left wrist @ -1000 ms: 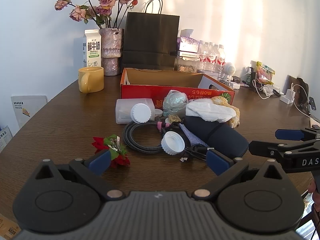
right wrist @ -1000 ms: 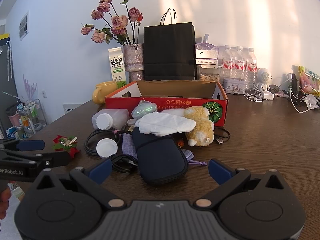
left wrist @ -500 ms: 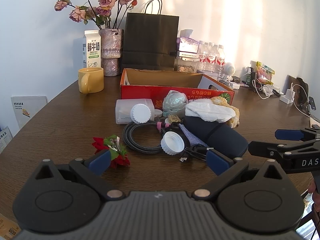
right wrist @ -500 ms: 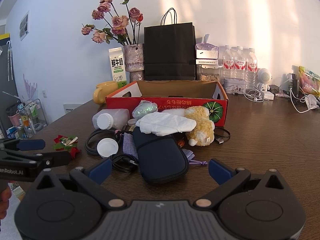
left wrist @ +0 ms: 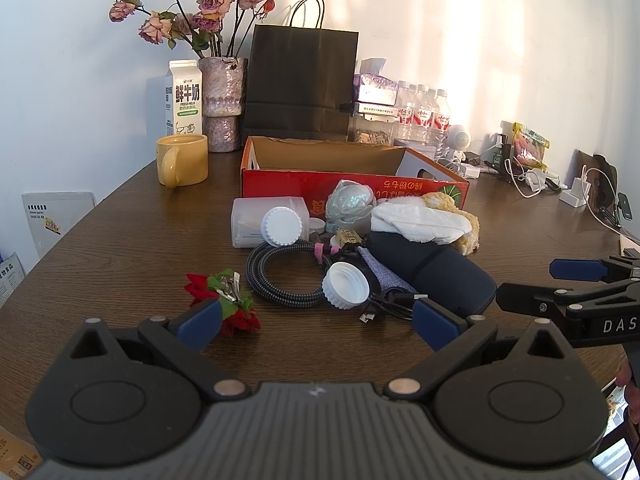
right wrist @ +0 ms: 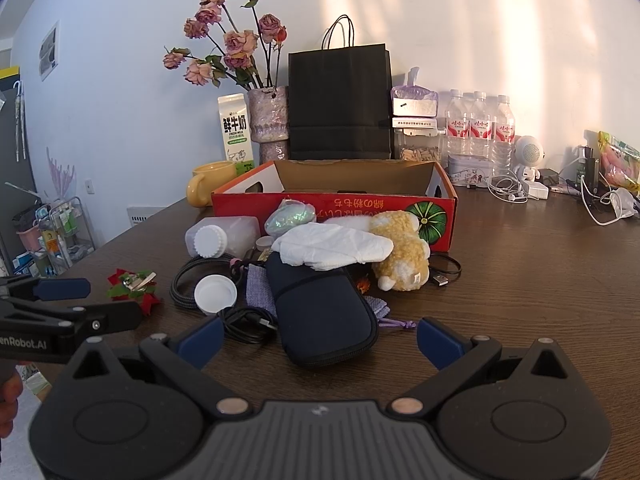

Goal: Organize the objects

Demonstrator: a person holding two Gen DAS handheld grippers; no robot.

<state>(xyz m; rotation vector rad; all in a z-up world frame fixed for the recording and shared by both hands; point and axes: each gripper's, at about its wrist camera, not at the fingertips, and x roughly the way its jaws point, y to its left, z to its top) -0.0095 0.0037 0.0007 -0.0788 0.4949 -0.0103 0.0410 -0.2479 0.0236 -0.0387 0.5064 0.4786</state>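
While both tongs hang low over the near worktop edge, we log these:
left tongs: spread wide, nothing held, near the red flower clip.
right tongs: spread wide, nothing held, facing the dark pouch.
risk, near: we judge the thin black cable and the braided cable could snag a finger and drag the loose white cap.
risk, pile: white cloth rests on the pouch and touches the plush toy; pulling the pouch may spill both.
clear jar: lying on its side, capped, contents unclear.
red box: open, behind the pile; visible inside looks empty, floor mostly hidden.
yellow mug: contents not visible.
black bag: upright, contents hidden.
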